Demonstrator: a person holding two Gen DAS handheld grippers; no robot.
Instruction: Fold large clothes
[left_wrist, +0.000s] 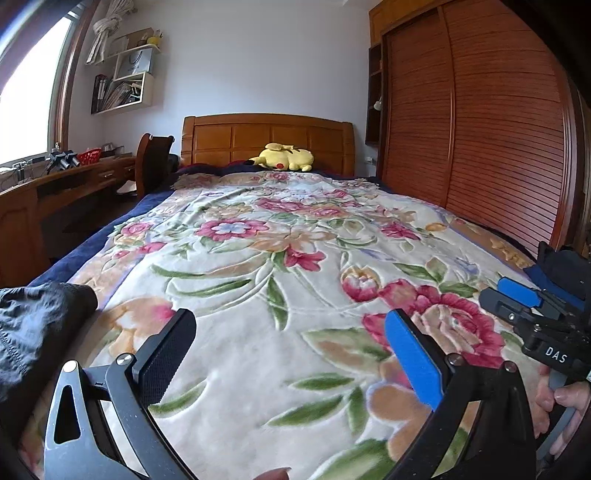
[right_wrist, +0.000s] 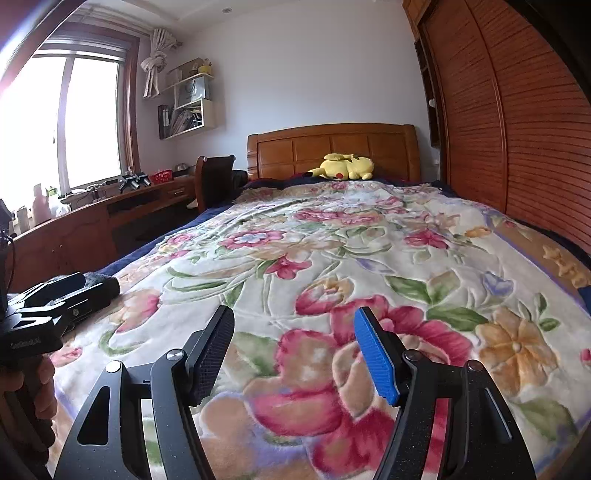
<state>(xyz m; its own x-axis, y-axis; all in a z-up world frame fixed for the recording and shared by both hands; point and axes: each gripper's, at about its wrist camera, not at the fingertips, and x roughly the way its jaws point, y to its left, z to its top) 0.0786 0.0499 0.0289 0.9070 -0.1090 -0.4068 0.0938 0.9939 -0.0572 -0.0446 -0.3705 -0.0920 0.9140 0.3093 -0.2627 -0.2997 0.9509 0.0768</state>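
Note:
A dark, crinkled garment (left_wrist: 33, 332) lies bunched on the floral blanket (left_wrist: 258, 295) at the bed's near left edge. It sits just left of my left gripper (left_wrist: 291, 325), which is open with only blanket between its black and blue pads. In the right wrist view a bit of the garment (right_wrist: 109, 284) shows just beyond the left gripper (right_wrist: 74, 291). My right gripper (right_wrist: 295, 321) is open over a big pink flower and holds nothing. It also appears at the right of the left wrist view (left_wrist: 498, 293), with a person's hand (left_wrist: 554, 402) on its handle.
A yellow plush toy (left_wrist: 282, 157) rests by the wooden headboard (left_wrist: 266, 138). A slatted wooden wardrobe (left_wrist: 480, 129) runs along the bed's right side. A desk (right_wrist: 92, 218) and chair (right_wrist: 216, 181) stand to the left under the window.

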